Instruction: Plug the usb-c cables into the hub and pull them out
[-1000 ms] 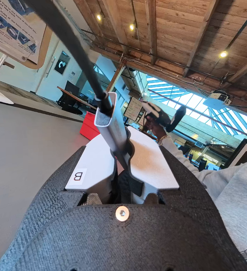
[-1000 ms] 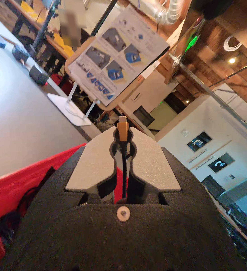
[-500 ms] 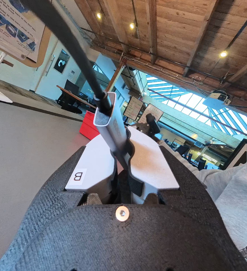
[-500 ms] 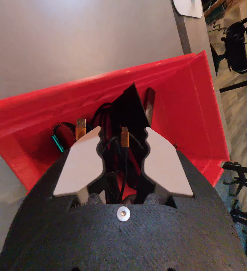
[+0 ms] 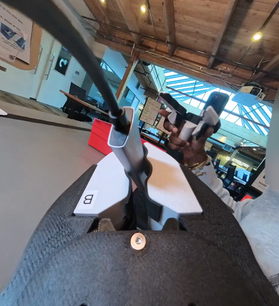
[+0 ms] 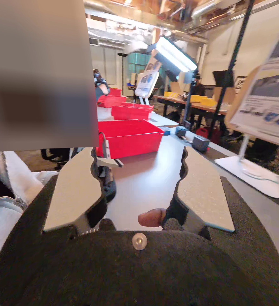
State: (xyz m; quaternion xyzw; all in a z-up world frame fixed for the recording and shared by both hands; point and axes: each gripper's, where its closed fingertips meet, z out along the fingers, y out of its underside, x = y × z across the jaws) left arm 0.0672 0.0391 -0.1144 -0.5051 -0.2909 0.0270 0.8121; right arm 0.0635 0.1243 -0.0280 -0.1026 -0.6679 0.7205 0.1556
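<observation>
The left gripper (image 5: 141, 159) is seen closed on the hub (image 5: 127, 145), a slim silver-grey bar that is pinched between the two pale fingers and tilted up and to the left, with its upper end raised clear of the grey table (image 5: 28, 157). A thick black cable (image 5: 79, 54) is attached at that upper end and arches away overhead, out of the picture. The hub appears to be held lifted and slanted in this way so that its sides can be reached from the other hand; whether any port is presently occupied cannot be told. The right gripper (image 6: 138, 173) is spread wide, and nothing is clamped between its fingers; only bare table is seen through the gap, along with a fingertip of the person's hand near the base. In the left wrist view the same tool (image 5: 193, 119) is shown raised in the air, gripped by a hand (image 5: 183, 142), well apart from the hub. No usb-c cable is held at this moment, and none can be made out on the table. A red bin (image 6: 132, 139) stands on the table just beyond the hub, and its contents are hidden by its wall. It is judged that a cable must be fetched before another insertion is attempted.
</observation>
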